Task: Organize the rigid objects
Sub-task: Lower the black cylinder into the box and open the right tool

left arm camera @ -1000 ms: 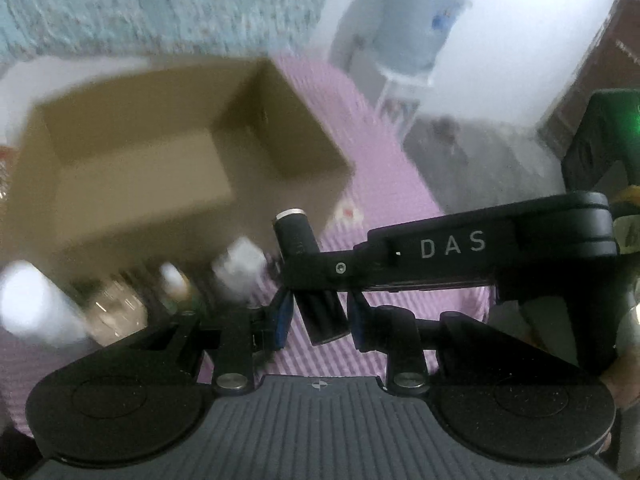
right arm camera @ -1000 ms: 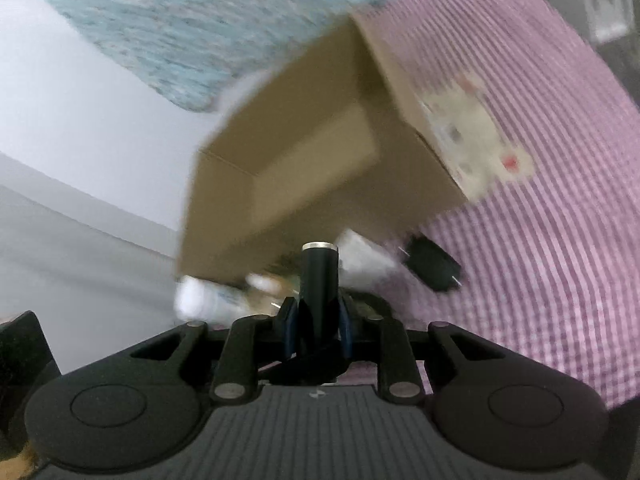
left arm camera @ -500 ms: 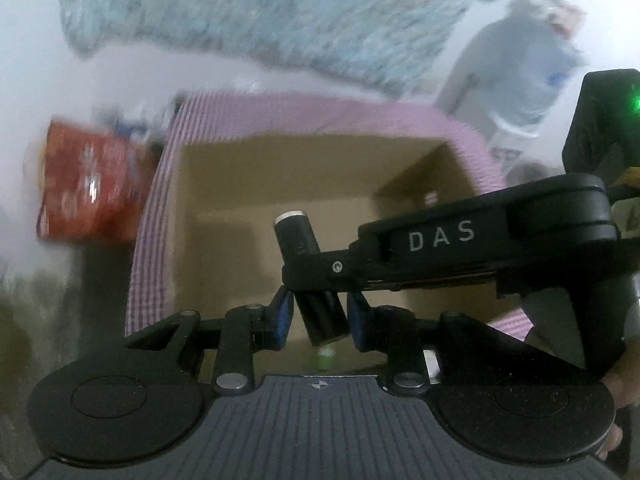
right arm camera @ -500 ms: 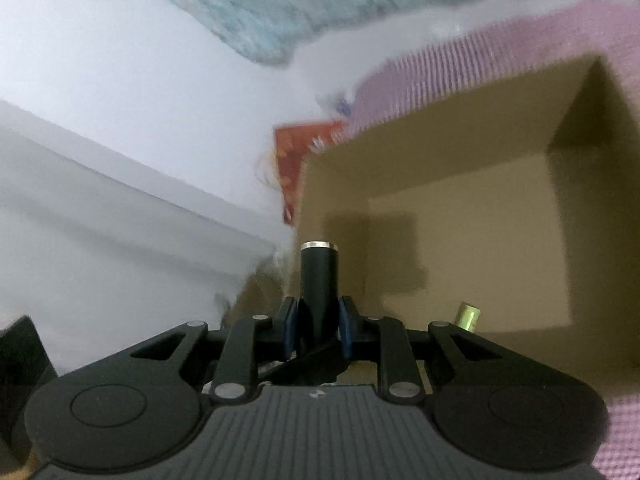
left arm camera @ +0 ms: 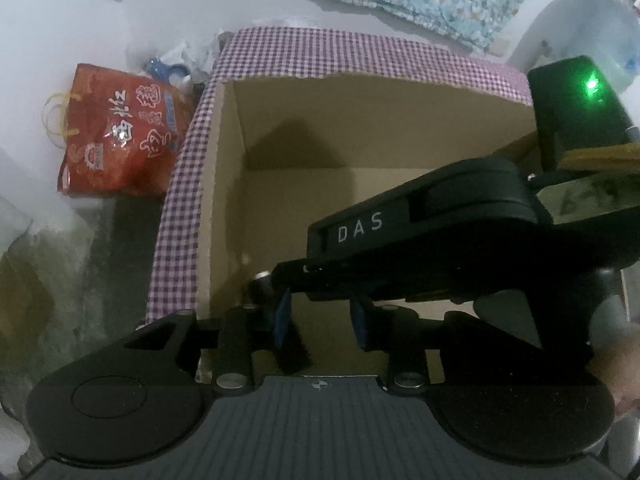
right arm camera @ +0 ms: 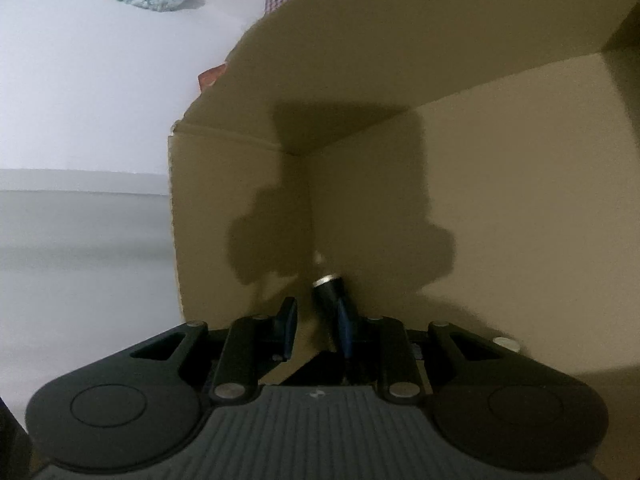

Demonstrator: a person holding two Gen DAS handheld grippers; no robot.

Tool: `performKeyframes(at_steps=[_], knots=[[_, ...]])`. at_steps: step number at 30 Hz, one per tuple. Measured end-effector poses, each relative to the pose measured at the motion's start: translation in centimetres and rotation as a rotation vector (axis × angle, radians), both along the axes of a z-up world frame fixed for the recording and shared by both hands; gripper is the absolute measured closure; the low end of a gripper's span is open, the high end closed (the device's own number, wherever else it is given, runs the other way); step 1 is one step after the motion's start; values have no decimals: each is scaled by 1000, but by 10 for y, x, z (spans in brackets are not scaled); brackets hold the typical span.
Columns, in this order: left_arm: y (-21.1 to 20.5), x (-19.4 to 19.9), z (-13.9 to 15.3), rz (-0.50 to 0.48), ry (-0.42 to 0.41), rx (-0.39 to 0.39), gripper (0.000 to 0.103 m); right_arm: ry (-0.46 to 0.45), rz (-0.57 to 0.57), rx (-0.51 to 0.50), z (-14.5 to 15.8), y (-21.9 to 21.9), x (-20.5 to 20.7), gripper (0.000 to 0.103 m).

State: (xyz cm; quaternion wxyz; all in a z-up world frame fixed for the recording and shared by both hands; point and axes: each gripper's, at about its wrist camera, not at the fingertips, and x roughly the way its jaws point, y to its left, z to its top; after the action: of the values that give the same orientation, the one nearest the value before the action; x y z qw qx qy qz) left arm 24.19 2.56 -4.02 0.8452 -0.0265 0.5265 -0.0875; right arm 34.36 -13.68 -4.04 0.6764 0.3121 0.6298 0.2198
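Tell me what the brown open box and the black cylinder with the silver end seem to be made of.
Brown open box: cardboard, by its matte tan faces and one ragged raw edge. Black cylinder with the silver end: a smooth dark body, metal or plastic, I cannot tell; its shiny ring looks metallic.

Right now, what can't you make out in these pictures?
Right wrist view: the lower end of the black cylinder, behind a finger of the right gripper; gripped or loose, unclear.
Left wrist view: much of the cardboard box floor, covered by the right gripper; most of the cylinder too.
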Motion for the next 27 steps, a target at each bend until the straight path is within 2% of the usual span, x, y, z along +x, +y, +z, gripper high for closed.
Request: performKeyframes(at_steps=[5, 9, 11, 15, 20, 21, 24, 27], knots=[[9, -13, 15, 2, -49, -44, 68, -25, 1, 33, 10, -17, -4, 77], [21, -31, 34, -12, -113, -111, 59, -54, 25, -57, 28, -43, -11, 77], [27, -43, 43, -14, -147, -144, 54, -20, 34, -101, 29, -56, -15, 77], [38, -60, 53, -6, -180, -209, 51, 90, 57, -200, 11, -63, -16, 75], [52, -75, 55, 22, -210, -218, 50, 191, 97, -290, -22, -38, -9, 55], [54, -78, 56, 25, -214, -215, 50, 188, 96, -284, -21, -31, -5, 50], [60, -83, 55, 33, -223, -211, 50, 119, 96, -212, -9, -11, 5, 50], [63, -86, 55, 39, -240, -199, 50, 97, 65, -91, 3, 0, 10, 50]])
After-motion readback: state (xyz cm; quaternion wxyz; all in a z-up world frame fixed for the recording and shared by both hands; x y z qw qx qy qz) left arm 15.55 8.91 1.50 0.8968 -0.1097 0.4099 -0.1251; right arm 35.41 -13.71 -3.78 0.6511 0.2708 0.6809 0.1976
